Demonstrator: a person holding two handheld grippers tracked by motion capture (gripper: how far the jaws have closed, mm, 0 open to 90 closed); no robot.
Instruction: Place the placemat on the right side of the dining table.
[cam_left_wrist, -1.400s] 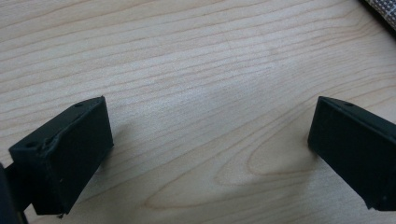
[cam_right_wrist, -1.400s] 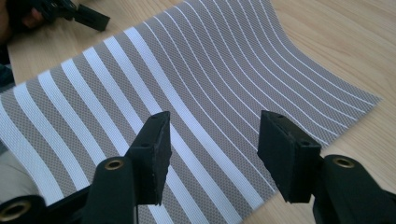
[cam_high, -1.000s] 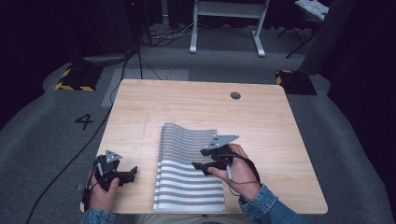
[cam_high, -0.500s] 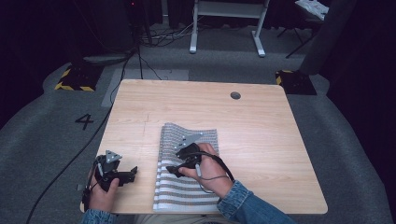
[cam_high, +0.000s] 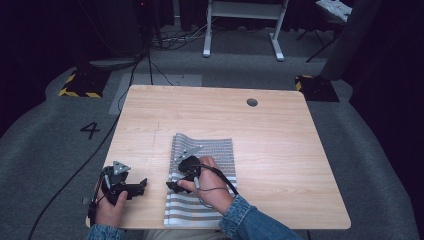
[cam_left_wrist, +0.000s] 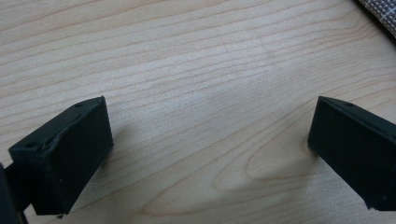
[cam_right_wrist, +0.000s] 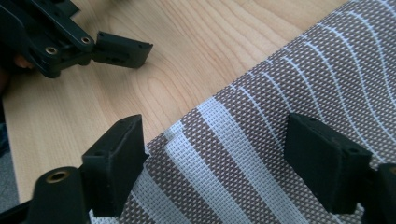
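A brown cloth with white stripes (cam_high: 216, 150) lies flat on the wooden table (cam_high: 280, 150), near its front edge. My right gripper (cam_high: 173, 187) hovers low over the cloth's left edge. Its jaws have just been opening and stand wide. In the right gripper view, the gripper (cam_right_wrist: 215, 140) straddles the cloth's edge (cam_right_wrist: 289, 84), and the pads do not press on it. My left gripper (cam_high: 142, 184) rests at the table's front left, open over bare wood (cam_left_wrist: 210, 126). A corner of the cloth (cam_left_wrist: 384, 14) shows at the top right of the left gripper view.
The left gripper (cam_right_wrist: 116, 49) sits a short way off the cloth's edge in the right gripper view. A round cable hole (cam_high: 252, 102) is at the table's far right. A white frame (cam_high: 240, 25) and cables (cam_high: 150, 60) lie on the floor beyond.
My right hand has moved left across the cloth and lower, from its far right part to its left edge, with the jaws spreading wider. The left hand has stayed still.
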